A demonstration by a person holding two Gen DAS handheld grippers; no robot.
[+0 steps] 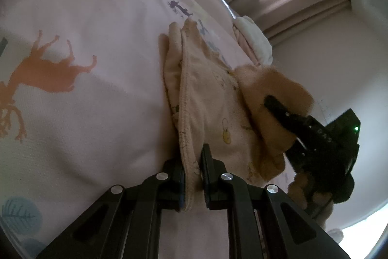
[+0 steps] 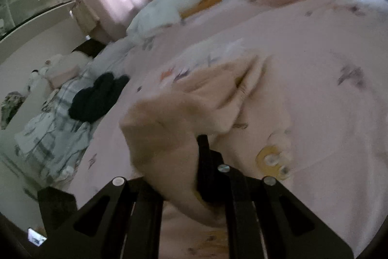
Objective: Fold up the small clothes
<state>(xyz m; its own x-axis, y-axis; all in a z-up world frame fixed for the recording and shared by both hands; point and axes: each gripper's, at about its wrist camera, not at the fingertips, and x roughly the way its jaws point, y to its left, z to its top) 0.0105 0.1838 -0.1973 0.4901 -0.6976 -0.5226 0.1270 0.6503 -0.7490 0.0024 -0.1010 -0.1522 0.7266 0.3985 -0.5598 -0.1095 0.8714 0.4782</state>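
Garment held at two points above the bed, long axis running away from my left hand-held gripper.

My left hand-held gripper (image 1: 194, 176) was clenched on the stitched hem of the garment (image 1: 208, 98); the cloth stretched forward from it over the bed (image 1: 84, 16). My right hand-held gripper (image 1: 278, 108) lay ahead and to the right, clamped on a bunched corner of the same garment, as its own view (image 2: 177, 162) confirmed. I judged the right side nearer the free edge, so the fold would turn across that axis, toward the left.
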